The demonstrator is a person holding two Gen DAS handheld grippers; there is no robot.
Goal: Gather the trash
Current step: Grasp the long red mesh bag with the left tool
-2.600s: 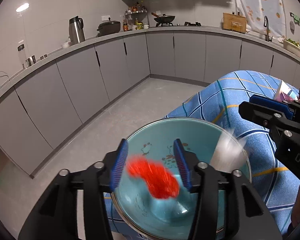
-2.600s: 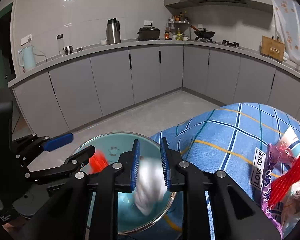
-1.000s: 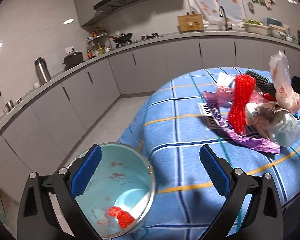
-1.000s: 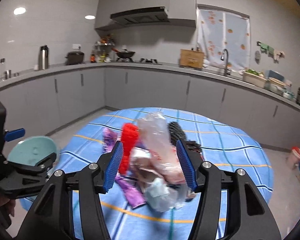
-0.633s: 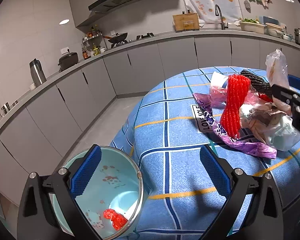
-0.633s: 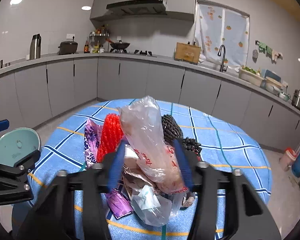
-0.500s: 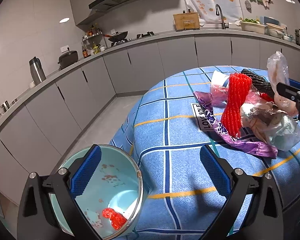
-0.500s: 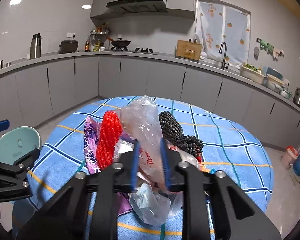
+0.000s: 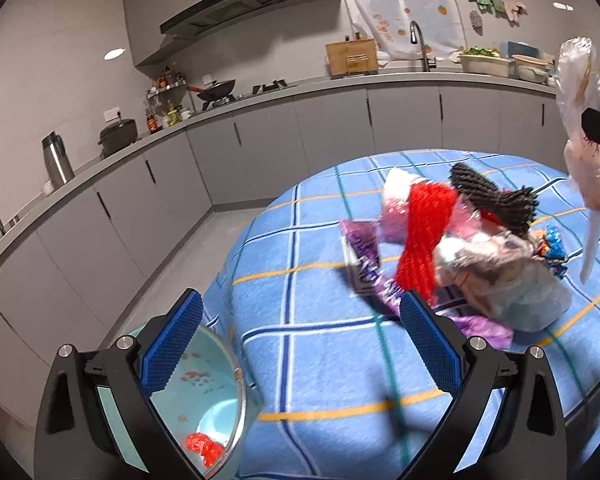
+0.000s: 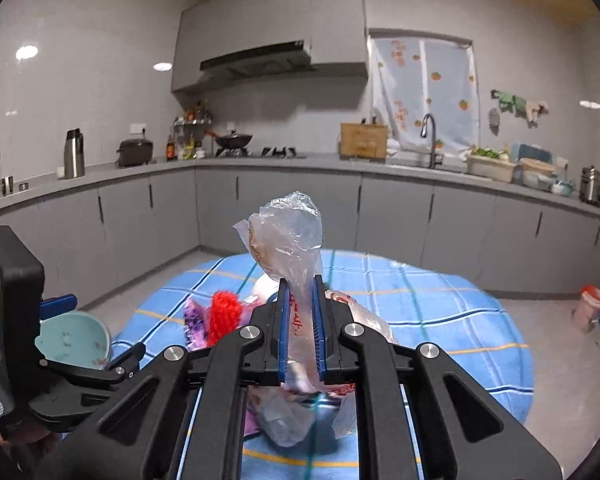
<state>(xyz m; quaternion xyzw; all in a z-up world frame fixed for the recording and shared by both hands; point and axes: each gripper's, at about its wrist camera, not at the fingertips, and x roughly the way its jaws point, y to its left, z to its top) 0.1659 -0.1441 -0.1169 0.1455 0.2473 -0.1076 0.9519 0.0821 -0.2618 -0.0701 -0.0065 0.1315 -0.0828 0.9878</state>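
My right gripper [image 10: 299, 320] is shut on a clear plastic bag [image 10: 290, 240] and holds it up above the trash pile; the bag also shows at the right of the left wrist view [image 9: 584, 128]. The pile [image 9: 460, 248] of red net, black net, purple wrapper and plastic lies on the blue checked tablecloth [image 9: 320, 340]. My left gripper [image 9: 300, 344] is wide open and empty, near the table's edge. A teal bin [image 9: 204, 412] with a red scrap inside sits below the table edge by my left finger; it also shows in the right wrist view [image 10: 74, 340].
Grey kitchen cabinets [image 9: 260, 148] and a counter with a kettle, pots and a sink run behind the table. Grey floor lies between the table and the cabinets. A small red-topped container [image 10: 590, 306] stands on the floor at the right.
My right gripper closed on the clear plastic bag and lifted it off the pile. My left gripper stayed open and shifted a little toward the table.
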